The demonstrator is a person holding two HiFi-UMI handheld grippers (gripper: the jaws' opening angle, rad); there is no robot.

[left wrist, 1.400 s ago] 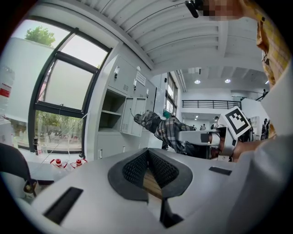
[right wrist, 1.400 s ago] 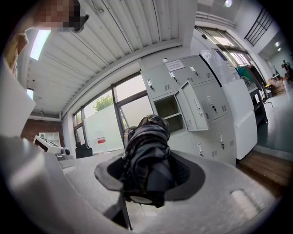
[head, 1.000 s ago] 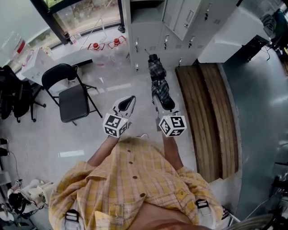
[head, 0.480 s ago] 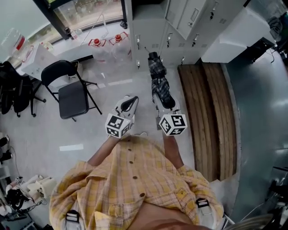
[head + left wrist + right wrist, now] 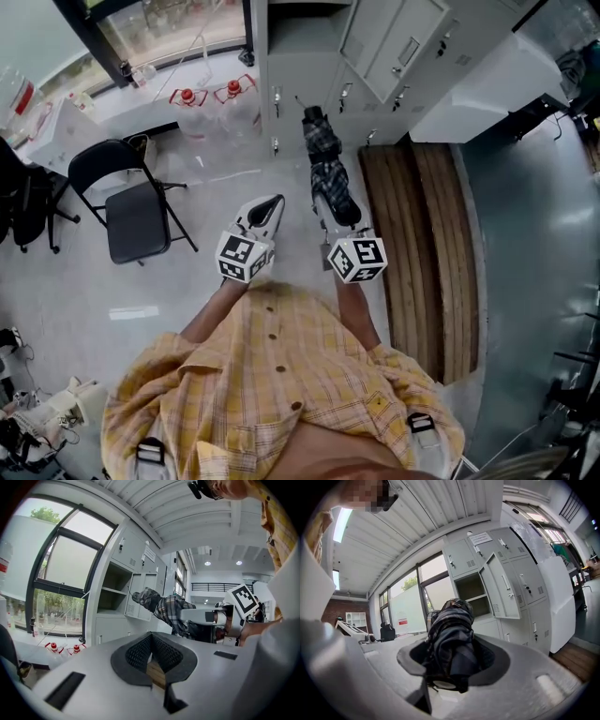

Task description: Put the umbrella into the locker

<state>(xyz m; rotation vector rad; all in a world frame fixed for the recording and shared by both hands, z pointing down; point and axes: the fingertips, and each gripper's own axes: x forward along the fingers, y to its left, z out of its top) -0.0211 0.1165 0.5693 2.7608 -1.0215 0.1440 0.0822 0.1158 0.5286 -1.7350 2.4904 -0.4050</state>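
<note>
head view, folded plaid umbrella [image 5: 327,174], prob. grey/blk

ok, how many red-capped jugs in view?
2. Left jug and right jug stand side by side below the window, just left of the lockers. Others may be hidden.

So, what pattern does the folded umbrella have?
The umbrella is grey-and-black plaid, which shows most clearly in the left gripper view.

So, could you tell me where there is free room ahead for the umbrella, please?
The open locker looks bare above and below its shelf, bordered by its swung-out door on the right. The floor between folding chair and wooden platform is free. It is crowded under the window, around the water jugs.
</note>
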